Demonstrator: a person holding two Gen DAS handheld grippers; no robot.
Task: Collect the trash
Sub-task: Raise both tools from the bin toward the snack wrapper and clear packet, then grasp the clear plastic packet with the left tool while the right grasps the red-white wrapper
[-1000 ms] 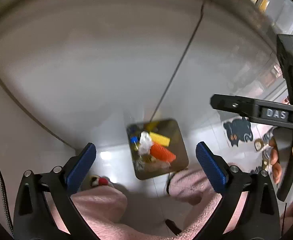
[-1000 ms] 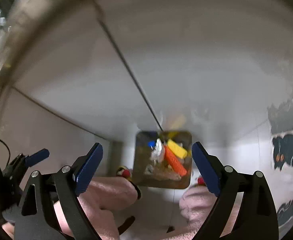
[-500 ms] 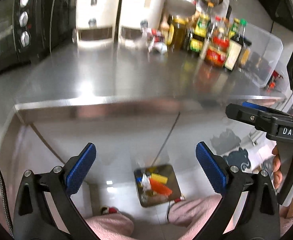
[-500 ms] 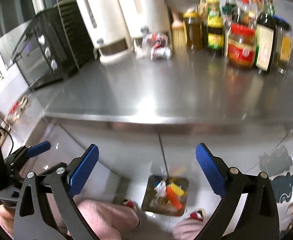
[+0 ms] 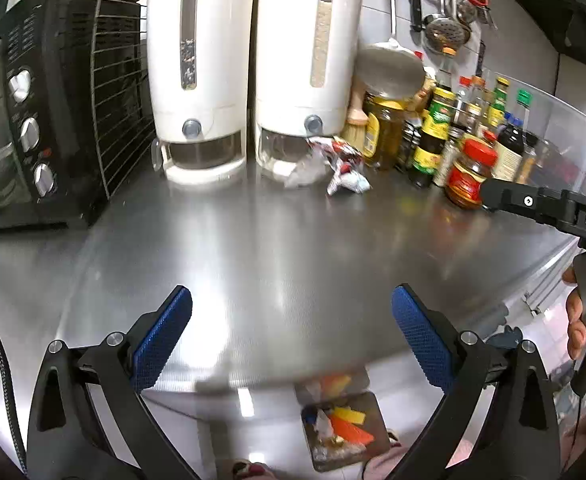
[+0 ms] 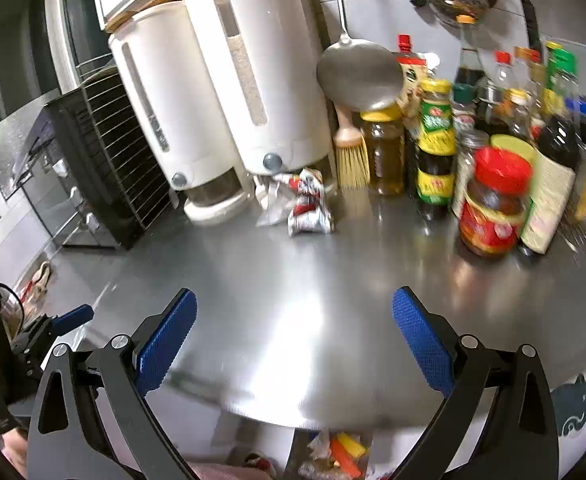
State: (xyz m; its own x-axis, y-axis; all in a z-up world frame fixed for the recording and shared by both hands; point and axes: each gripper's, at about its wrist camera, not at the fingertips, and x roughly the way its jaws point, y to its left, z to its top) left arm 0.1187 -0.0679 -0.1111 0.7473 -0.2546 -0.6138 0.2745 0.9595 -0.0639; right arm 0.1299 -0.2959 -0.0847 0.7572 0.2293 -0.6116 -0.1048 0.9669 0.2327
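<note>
Both claws have come up from low by the floor since the earlier pictures, and now they look over the shiny steel bench (image 5: 277,248). Before, the bin filled the middle of each view; now it sits small at the bottom edge.

Crumpled wrappers (image 5: 343,170), silver, red and white, lie at the back of the bench, touching the foot of the right one of 2 tall white dispensers (image 5: 305,60). In the right wrist view the same wrappers (image 6: 307,208) lie just in front of that dispenser (image 6: 261,80). A small brush (image 6: 351,152) stands just beside them.

More trash, yellow, orange and white bits, sits in the square bin (image 5: 345,436) on the floor below the front edge of the bench.

The left claw (image 5: 292,336) is wide open with nothing between its blue pads. The right claw (image 6: 294,340) has just been opening and is spread wide too, with nothing in it. Both are above the near part of the bench, well apart from the wrappers.

A black toaster oven (image 5: 41,120) stands on the left. Many bottles and jars (image 5: 465,136) crowd the right, with a red-lidded jar (image 6: 497,204) in front. A big metal ladle (image 6: 359,76) hangs over them.

A hand (image 5: 581,316) holds the right claw's handle at the right edge of the left wrist view.
</note>
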